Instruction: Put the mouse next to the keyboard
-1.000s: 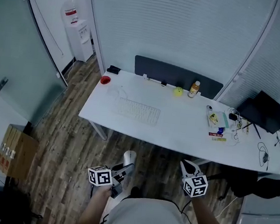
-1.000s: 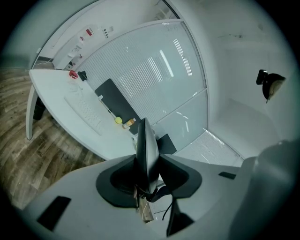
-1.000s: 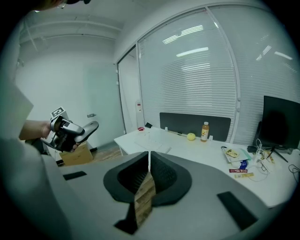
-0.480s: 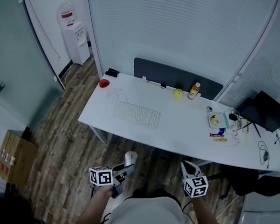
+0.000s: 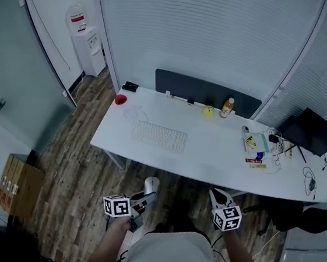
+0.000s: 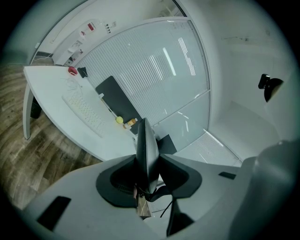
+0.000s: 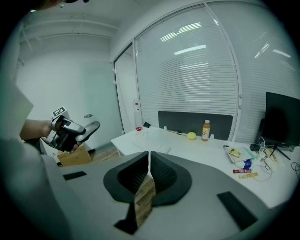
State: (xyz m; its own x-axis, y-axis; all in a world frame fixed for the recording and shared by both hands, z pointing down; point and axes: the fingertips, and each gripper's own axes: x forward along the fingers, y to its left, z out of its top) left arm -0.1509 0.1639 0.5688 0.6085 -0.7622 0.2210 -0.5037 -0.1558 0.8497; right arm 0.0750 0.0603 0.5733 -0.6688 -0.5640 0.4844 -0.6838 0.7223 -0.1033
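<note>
- Gripping the mouse (image 5: 152,184) in the left gripper (image 5: 142,200): jaws held part-way apart by its body, pads pressing on both flanks. Seen edge-on in the left gripper view, a thin dark blade rising between the jaws.
- Nothing in the right gripper (image 5: 219,196): jaws drawn together, tips meeting, in the lower right of the head view.
- Mouse off the desk (image 5: 218,163) altogether, in the air at the lower centre of the head view, over the floor (image 5: 82,177) and well apart from the desk's near edge.
- Keyboard (image 5: 159,137) on the left half of the desk, almost straight up the frame from the mouse.
- Long axis of the keyboard across the frame, left to right, right end dipping slightly toward the lower edge. Bare desktop just beyond that right end.
- Long axis of the mouse along the left gripper, nose toward the desk, so roughly crosswise to the keyboard already.
- Nearer tool, and the loaded one: the left gripper. Likely calls for a carry up the frame and slightly right, down onto the bare patch beside the keyboard's right end.
</note>
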